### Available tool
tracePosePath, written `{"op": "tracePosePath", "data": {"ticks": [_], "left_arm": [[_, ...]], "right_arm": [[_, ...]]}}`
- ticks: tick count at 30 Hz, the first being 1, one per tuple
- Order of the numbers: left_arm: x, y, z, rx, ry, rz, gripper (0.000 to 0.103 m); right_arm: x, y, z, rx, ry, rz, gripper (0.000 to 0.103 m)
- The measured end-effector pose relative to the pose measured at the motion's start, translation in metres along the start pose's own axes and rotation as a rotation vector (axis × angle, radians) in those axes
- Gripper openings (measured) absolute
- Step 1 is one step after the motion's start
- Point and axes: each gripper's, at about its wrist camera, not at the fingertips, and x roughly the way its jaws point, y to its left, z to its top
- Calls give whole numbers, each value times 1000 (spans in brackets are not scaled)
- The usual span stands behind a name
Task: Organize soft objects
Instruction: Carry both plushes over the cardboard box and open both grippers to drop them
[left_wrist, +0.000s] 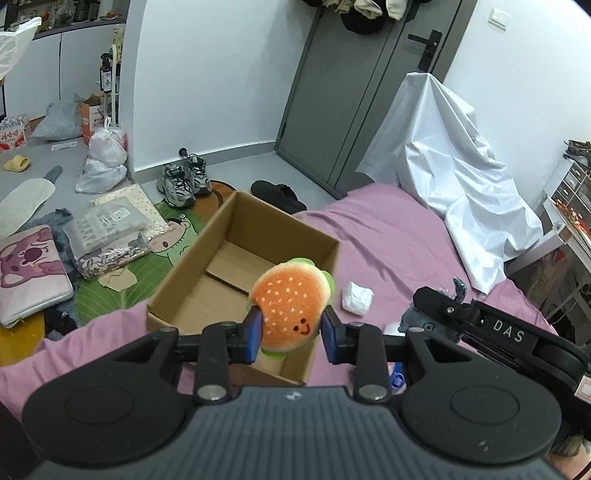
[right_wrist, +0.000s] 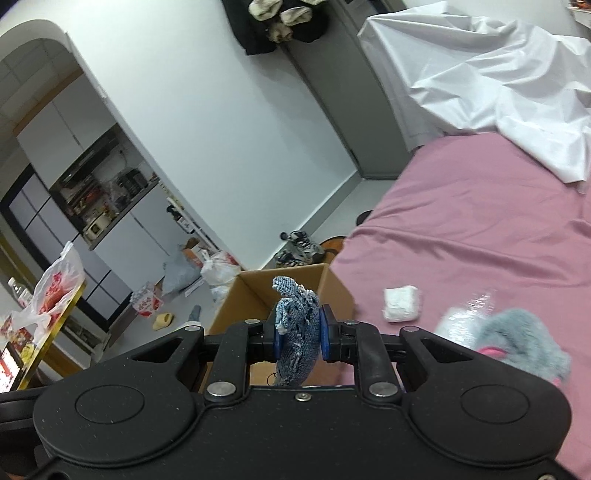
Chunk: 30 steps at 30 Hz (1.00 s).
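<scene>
Far left, the floor (left_wrist: 66, 155) is scattered with plastic bags (left_wrist: 105, 155), a pair of sneakers (left_wrist: 183, 181) and a pink cushion (left_wrist: 31, 269). To the right of that clutter, an open cardboard box (left_wrist: 236, 266) sits on the near left part of a bed with a pink sheet (left_wrist: 399, 243); its inside is bare cardboard. The left gripper (left_wrist: 291, 332) hovers over the near end of the box, its blue fingers (left_wrist: 255, 332) narrowed onto a small plush hamburger (left_wrist: 290, 306) with an orange bun and a smiling face. Just right of the box, a small white bundle (left_wrist: 356, 297) lies on the sheet. Farther right, the right gripper (right_wrist: 300, 332) has its fingers (right_wrist: 325, 332) pressed almost together on a frayed blue denim piece (right_wrist: 297, 332), held near the box's right edge. Beside it, at the near right, a fluffy grey plush toy (right_wrist: 517, 339) lies on the bed. At the far right, a crumpled white sheet (left_wrist: 454, 170) drapes over the bed's far end.
</scene>
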Motion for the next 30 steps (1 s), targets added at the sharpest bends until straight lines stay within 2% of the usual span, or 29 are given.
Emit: {"op": "tracePosePath", "data": {"ticks": [20,27,30], "left_arm": [[32,53,26,-54,44,44,32],[51,62,30,-58,85,49,32],[61,62,31,-58,109,52,33]], "right_arm": [[58,56,2,-64,82,122,19],[70,58,-3,-57,136,131,20],[76,56,-6,-57,154,123,24]]}}
